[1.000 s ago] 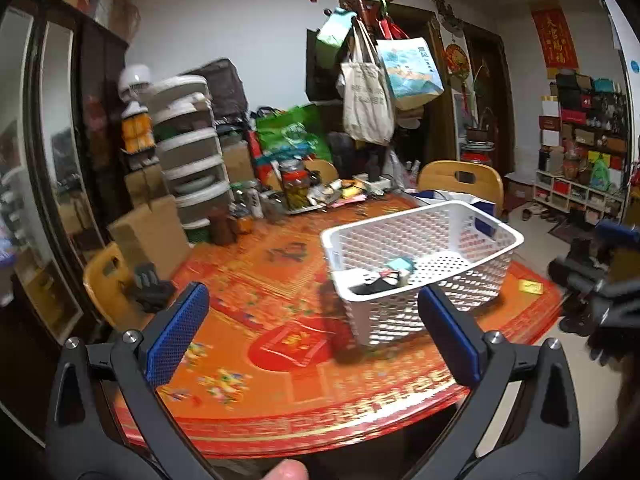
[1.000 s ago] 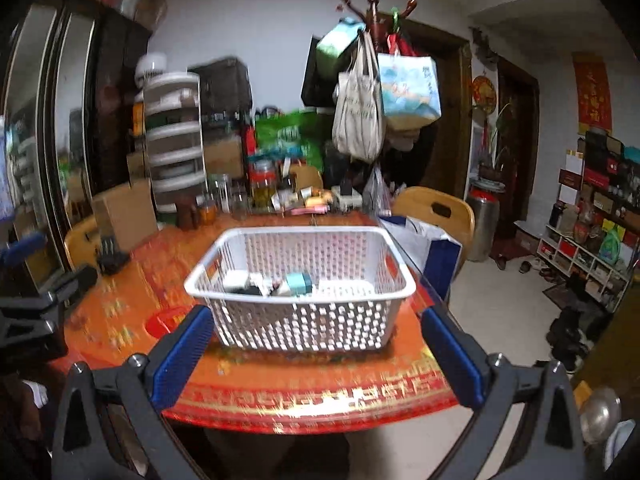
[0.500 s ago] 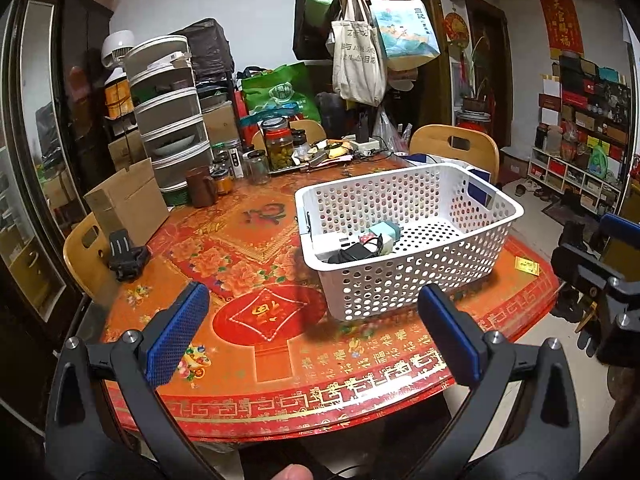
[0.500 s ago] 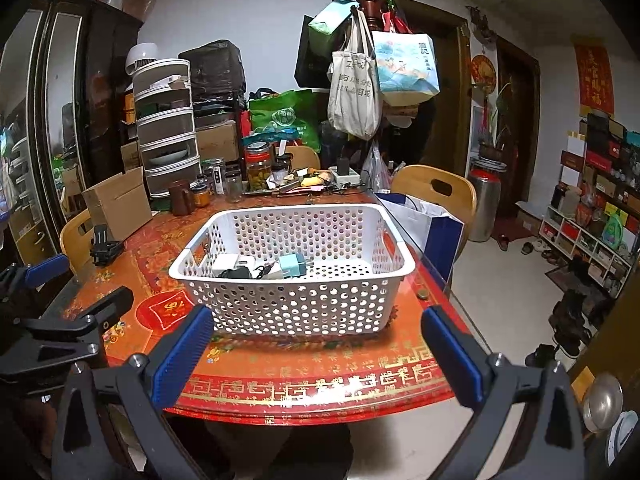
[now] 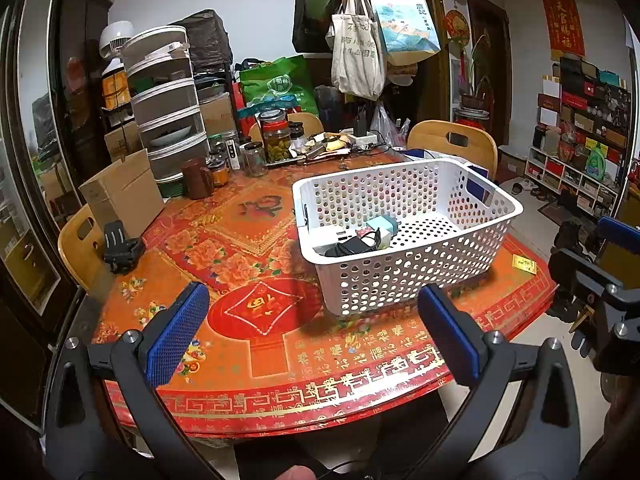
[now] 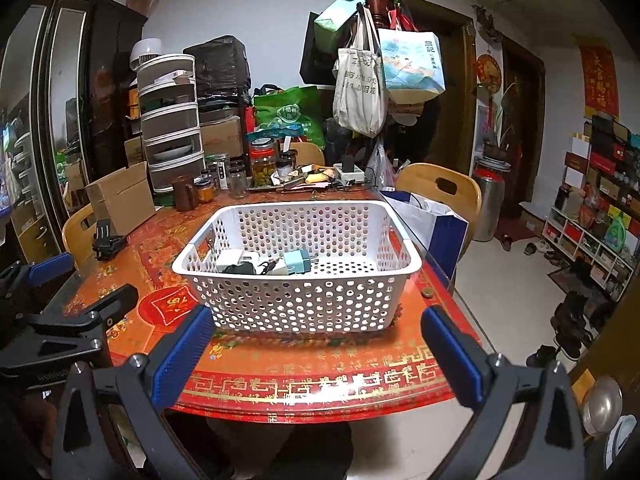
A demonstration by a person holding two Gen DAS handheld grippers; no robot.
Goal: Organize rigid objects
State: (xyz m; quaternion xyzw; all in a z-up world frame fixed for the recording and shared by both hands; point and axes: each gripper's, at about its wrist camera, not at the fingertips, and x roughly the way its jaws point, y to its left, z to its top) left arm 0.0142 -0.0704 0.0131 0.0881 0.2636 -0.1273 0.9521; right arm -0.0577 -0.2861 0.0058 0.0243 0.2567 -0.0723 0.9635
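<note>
A white perforated basket (image 5: 404,280) (image 6: 296,300) stands on the red patterned table (image 5: 256,344). Inside its left part lie a teal plug adapter (image 5: 382,224) (image 6: 298,262), a white charger (image 6: 230,258) and a black cable bundle (image 5: 352,246) (image 6: 240,269). My left gripper (image 5: 312,300) is open and empty, held over the table's near edge short of the basket. My right gripper (image 6: 316,320) is also open and empty, facing the basket's front wall. Each gripper shows at the edge of the other's view.
A black clip stand (image 5: 120,244) (image 6: 106,240) and a cardboard box (image 5: 124,192) sit at the table's left. Jars (image 5: 276,138), a brown mug (image 5: 198,178) and clutter line the back. A yellow packet (image 5: 524,263) and a coin (image 6: 427,292) lie right of the basket. Wooden chairs (image 6: 440,188) surround the table.
Both views have gone from blurred to steady. The left gripper swung so the basket sits higher and nearer the middle of its view. Both grippers stay open; the basket's contents have not moved.
</note>
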